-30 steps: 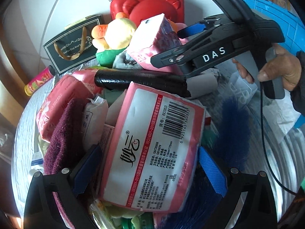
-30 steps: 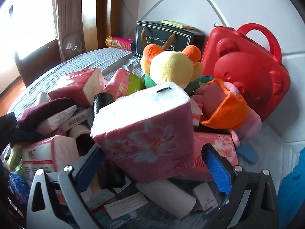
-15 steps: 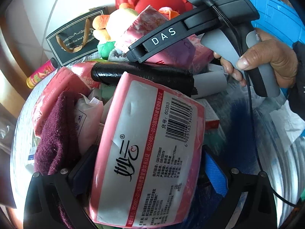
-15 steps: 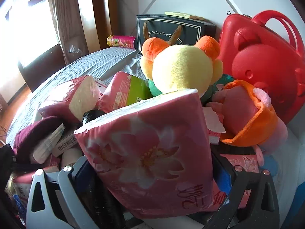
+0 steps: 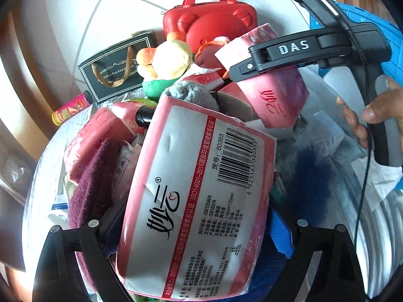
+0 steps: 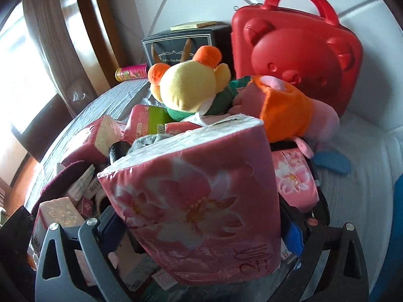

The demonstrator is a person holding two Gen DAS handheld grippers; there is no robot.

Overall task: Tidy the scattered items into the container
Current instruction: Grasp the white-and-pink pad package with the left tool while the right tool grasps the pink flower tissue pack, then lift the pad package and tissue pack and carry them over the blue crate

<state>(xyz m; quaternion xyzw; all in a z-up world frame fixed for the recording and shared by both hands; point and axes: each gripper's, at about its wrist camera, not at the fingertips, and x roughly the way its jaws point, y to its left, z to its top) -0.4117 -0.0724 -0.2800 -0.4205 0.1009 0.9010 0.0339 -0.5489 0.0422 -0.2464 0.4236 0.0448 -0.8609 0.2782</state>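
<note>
Right now I have a tissue pack in each claw. My left gripper (image 5: 195, 229) is clamped on the barcode tissue pack (image 5: 201, 196), its jaws wide around the pack's two long sides and just drawn in on it; the pack tilts up out of the pile, label facing my camera. My right gripper (image 6: 201, 229) grips the flowered tissue pack (image 6: 196, 196) the same way, jaws spread wide and lately closing onto it, the pack filling most of that view.

From the left camera I see the right gripper's black body marked DAS, a hand (image 5: 370, 115) on its grip, and the flowered pack raised above the heap. Under both packs lies the clutter: more pink tissue packs, a maroon cloth (image 5: 93, 176), a black roll (image 5: 144, 115), and a yellow plush toy (image 6: 189, 88) beside a pink plush in orange (image 6: 284, 110). Behind them a red bear-shaped case (image 6: 297, 58) and a black gift bag (image 5: 115, 70) stand against the white tiles. A blue container (image 5: 393, 45) shows at the far right edge, I think, though little of it is in view.
</note>
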